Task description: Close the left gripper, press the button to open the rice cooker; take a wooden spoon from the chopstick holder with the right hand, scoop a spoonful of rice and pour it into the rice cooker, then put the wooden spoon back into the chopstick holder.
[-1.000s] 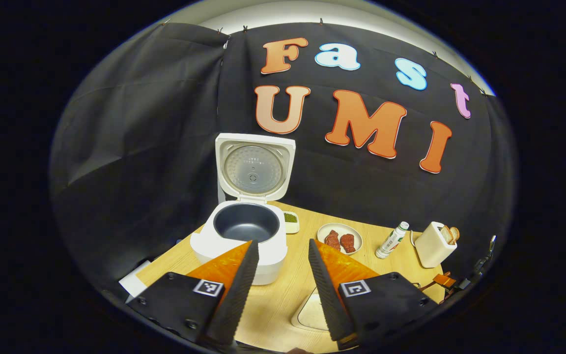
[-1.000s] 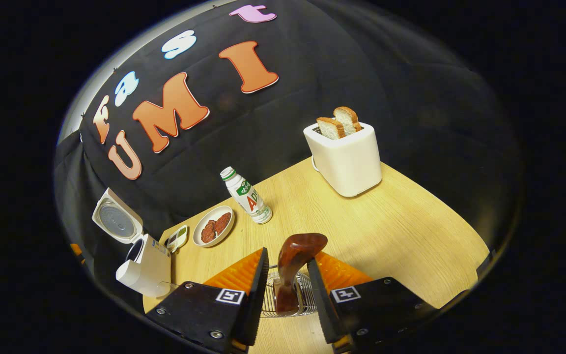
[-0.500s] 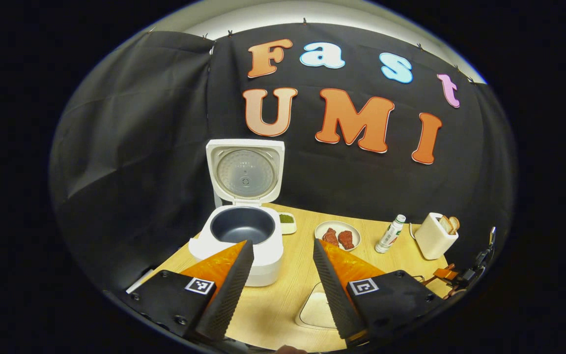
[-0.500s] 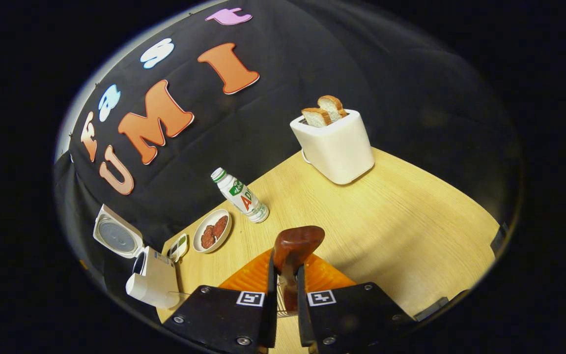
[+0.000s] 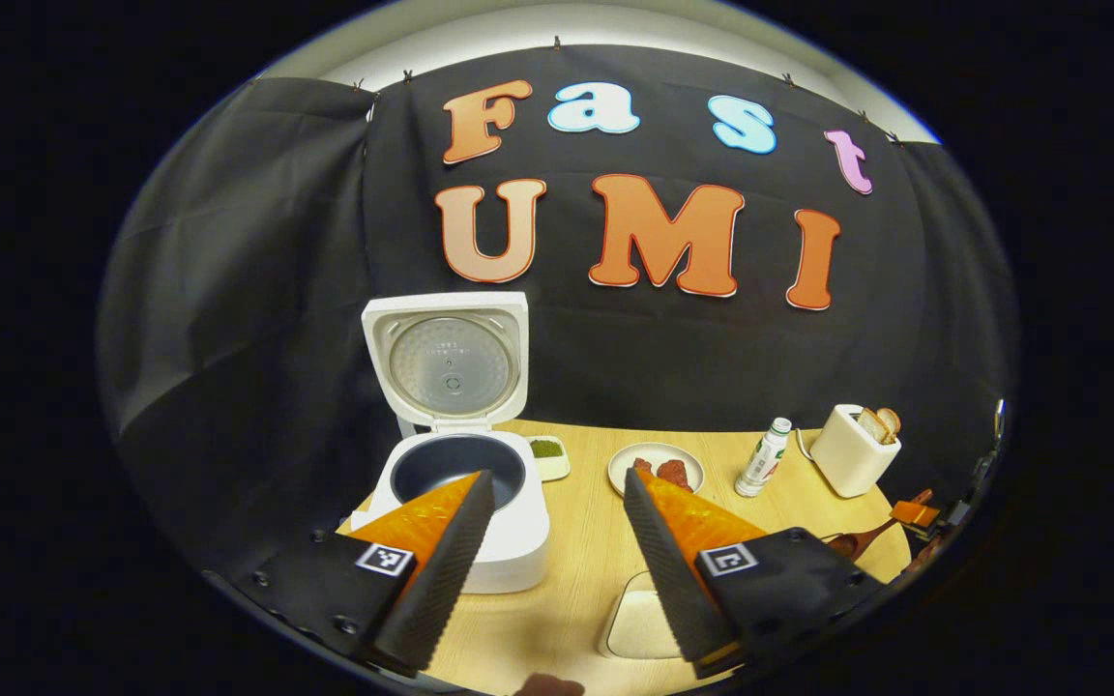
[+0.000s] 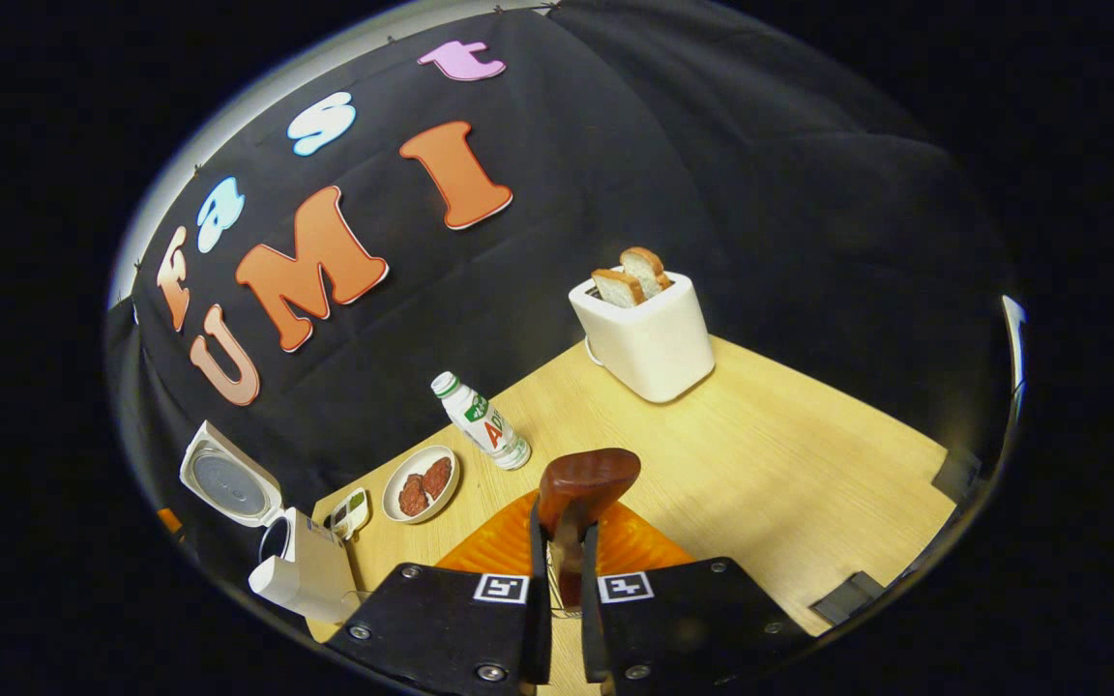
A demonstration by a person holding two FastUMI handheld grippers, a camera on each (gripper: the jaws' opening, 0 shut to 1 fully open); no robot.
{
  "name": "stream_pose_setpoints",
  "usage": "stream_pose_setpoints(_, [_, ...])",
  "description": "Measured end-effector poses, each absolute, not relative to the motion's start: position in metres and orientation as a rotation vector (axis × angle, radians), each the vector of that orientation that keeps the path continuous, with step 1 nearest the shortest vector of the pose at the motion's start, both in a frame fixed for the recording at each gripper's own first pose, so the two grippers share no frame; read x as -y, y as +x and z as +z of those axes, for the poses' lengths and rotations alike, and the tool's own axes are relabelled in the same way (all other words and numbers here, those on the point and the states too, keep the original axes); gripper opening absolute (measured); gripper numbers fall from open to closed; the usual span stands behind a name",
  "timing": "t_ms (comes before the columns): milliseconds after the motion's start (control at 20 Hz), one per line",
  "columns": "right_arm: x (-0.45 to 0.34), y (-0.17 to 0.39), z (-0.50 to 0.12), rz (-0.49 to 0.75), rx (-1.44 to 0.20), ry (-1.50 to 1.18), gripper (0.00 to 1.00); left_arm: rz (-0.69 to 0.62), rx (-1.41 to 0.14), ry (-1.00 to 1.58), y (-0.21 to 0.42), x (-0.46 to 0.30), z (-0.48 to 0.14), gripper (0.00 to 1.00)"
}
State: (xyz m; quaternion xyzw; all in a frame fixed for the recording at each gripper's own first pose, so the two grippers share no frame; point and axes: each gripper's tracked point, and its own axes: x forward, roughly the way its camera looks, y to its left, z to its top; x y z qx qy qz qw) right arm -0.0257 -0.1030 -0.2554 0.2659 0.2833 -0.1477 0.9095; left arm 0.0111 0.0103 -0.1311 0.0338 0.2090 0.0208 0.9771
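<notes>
Left tool (image 5: 552,498) hangs with fingers spread wide; right tool (image 6: 560,527) has fingers drawn nearly together.

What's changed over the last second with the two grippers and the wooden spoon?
The right gripper closed its jaws on the wooden spoon, which a second ago stood between open jaws in the wire holder, and has begun lifting it. The left gripper drew back from the rice cooker, jaws still open. The cooker lid stays up, and the toaster, bottle and plate haven't moved.
</notes>
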Motion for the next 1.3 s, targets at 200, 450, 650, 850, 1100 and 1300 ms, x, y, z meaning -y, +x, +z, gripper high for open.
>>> stream_pose_setpoints(200, [0.086, -0.031, -0.213, -0.303, -0.53, 0.511, 0.12, 0.02, -0.369, 0.092, 0.024, -0.018, -0.128, 1.0])
stream_pose_setpoints(450, [0.013, -0.032, -0.194, -0.174, -0.546, 0.543, 0.12, -0.012, -0.333, 0.122, 0.034, -0.029, -0.129, 1.0])
stream_pose_setpoints(650, [-0.042, -0.029, -0.196, -0.07, -0.574, 0.49, 0.12, -0.022, -0.328, 0.117, 0.036, -0.04, -0.13, 1.0])
stream_pose_setpoints(850, [-0.092, -0.03, -0.218, 0.029, -0.627, 0.403, 0.12, 0.002, -0.331, 0.12, 0.033, -0.059, -0.131, 1.0])
stream_pose_setpoints(1100, [-0.112, -0.031, -0.251, 0.082, -0.652, 0.153, 0.12, 0.052, -0.337, 0.119, 0.024, -0.083, -0.133, 1.0])
stream_pose_setpoints(1300, [-0.125, -0.033, -0.269, 0.123, -0.65, 0.018, 0.12, 0.098, -0.342, 0.121, 0.017, -0.101, -0.133, 1.0])
